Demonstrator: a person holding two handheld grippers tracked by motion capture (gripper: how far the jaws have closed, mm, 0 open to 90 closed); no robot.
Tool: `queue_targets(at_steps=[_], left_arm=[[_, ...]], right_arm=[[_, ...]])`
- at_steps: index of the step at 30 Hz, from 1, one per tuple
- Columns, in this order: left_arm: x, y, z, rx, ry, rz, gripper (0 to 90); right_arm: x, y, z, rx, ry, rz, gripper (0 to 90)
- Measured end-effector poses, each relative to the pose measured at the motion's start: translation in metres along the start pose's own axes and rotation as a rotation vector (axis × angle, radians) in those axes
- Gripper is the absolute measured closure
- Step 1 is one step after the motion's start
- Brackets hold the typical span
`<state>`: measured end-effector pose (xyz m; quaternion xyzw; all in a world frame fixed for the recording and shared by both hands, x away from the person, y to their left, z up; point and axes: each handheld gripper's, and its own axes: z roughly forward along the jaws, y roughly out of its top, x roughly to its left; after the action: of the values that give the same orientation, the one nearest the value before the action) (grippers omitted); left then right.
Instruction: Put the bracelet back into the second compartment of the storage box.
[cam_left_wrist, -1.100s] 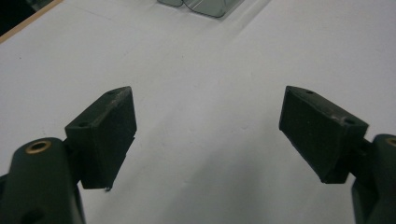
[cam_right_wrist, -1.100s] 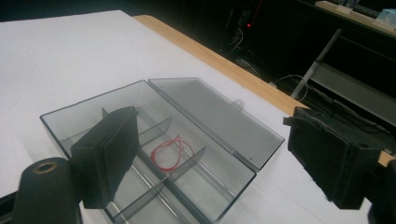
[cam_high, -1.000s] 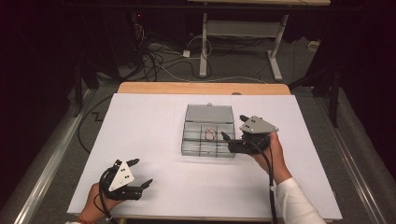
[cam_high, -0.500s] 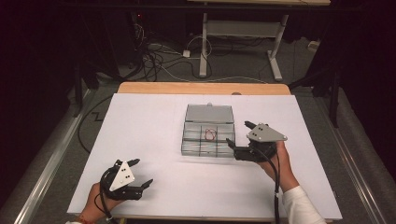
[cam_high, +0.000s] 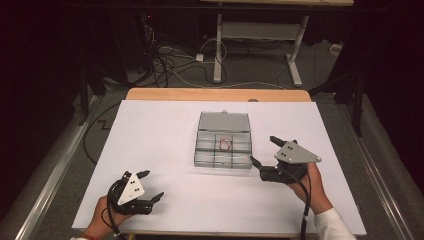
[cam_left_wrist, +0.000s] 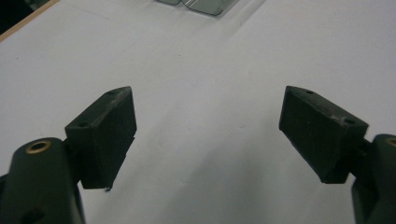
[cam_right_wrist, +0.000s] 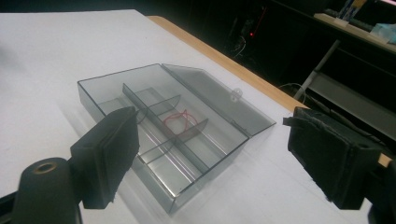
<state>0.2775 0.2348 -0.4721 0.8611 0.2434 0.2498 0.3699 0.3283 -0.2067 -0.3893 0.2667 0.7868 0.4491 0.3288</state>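
Two hand-held grippers with jaws apart, flanking an open compartment box on a white table.

From left to right: the left gripper (cam_high: 142, 192), black with a grey three-cornered plate, rests low at the near left of the white-covered table (cam_high: 160, 135), well apart from the box; its jaws stand wide apart with nothing between them, apparently parked out of the way. At centre lies the clear smoky-grey plastic compartment box (cam_high: 223, 147), its hinged lid (cam_right_wrist: 219, 95) folded flat behind it, the dividers exposed. A thin red loop, perhaps a rubber band (cam_right_wrist: 180, 119), lies in a middle compartment; the other compartments look empty. The right gripper (cam_high: 267, 155), jaws likewise spread and empty, hovers just beside the box's right edge, angled toward it, probably to reach in.
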Motion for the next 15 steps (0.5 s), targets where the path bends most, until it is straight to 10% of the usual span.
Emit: queue_targets(at_steps=[15], left_arm=[[0.000, 0.000, -0.001, -0.001, 0.003, 0.001, 18.0]], right_arm=[[-0.003, -0.015, -0.023, 0.013, -0.017, -0.018, 17.3]])
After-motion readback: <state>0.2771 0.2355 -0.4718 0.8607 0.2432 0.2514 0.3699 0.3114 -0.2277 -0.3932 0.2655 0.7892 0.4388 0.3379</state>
